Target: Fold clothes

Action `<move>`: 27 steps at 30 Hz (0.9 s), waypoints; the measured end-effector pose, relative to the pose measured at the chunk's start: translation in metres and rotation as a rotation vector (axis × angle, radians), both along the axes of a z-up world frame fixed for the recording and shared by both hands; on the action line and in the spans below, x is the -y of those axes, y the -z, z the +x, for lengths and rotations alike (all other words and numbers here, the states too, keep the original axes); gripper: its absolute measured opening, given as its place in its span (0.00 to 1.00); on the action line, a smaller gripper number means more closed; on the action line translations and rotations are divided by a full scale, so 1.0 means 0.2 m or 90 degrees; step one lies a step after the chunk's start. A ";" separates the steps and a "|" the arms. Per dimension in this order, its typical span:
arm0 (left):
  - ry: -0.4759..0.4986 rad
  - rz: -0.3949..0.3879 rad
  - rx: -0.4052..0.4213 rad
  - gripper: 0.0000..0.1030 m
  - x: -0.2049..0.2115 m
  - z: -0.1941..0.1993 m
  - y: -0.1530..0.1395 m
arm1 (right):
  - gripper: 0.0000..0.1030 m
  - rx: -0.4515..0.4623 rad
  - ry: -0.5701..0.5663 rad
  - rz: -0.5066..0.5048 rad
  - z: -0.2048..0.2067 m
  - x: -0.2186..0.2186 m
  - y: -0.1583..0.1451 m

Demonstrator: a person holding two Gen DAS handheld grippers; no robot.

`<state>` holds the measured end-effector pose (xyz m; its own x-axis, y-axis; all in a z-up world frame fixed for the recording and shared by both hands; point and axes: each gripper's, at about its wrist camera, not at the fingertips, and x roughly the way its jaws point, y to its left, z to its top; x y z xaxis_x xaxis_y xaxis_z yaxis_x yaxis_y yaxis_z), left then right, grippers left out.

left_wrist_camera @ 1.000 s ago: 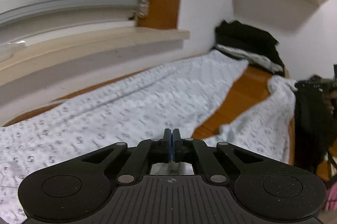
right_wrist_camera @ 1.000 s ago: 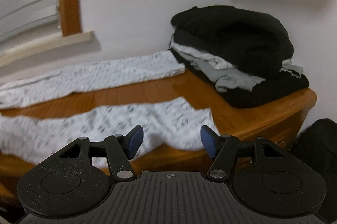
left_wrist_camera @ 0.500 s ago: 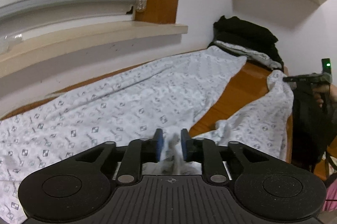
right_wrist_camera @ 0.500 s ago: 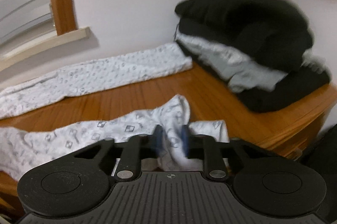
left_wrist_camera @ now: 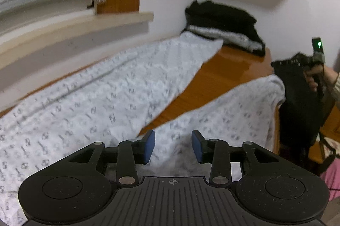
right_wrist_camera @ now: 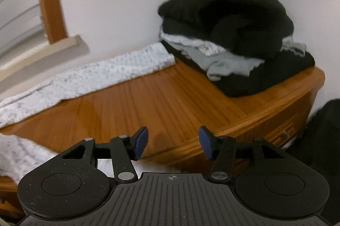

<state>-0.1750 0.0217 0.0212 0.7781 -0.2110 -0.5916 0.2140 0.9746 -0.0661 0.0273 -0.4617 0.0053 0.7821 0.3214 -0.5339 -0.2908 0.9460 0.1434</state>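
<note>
Left gripper (left_wrist_camera: 173, 146) fingers being held apart, empty, over white patterned fabric garment (left_wrist_camera: 102, 102) on wooden worktop (left_wrist_camera: 223, 75). Right gripper (right_wrist_camera: 173, 142) fingers likewise being held apart, empty.

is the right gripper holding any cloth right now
No, the right gripper is open, with only the bare wooden table showing between its blue fingertips.

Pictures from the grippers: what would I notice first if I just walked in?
Probably the big white patterned cloth, spread in two long strips across the wooden table under the window sill. Next, the dark pile of folded clothes, black with pale grey layers, stacked in the table's far corner by the wall. Up close, the left gripper and right gripper both hang open with blue pads, holding nothing.
</note>
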 end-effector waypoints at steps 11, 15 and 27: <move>0.003 0.001 -0.007 0.45 -0.02 0.02 0.04 | 0.59 -0.043 -0.072 -0.037 -0.24 -0.03 0.12; 0.001 -0.008 -0.008 0.46 -0.02 0.02 0.04 | 0.59 -0.088 -0.148 -0.082 -0.35 -0.12 0.22; 0.011 -0.012 -0.009 0.53 -0.02 0.02 0.04 | 0.66 -0.148 -0.244 -0.183 -0.49 -0.45 0.58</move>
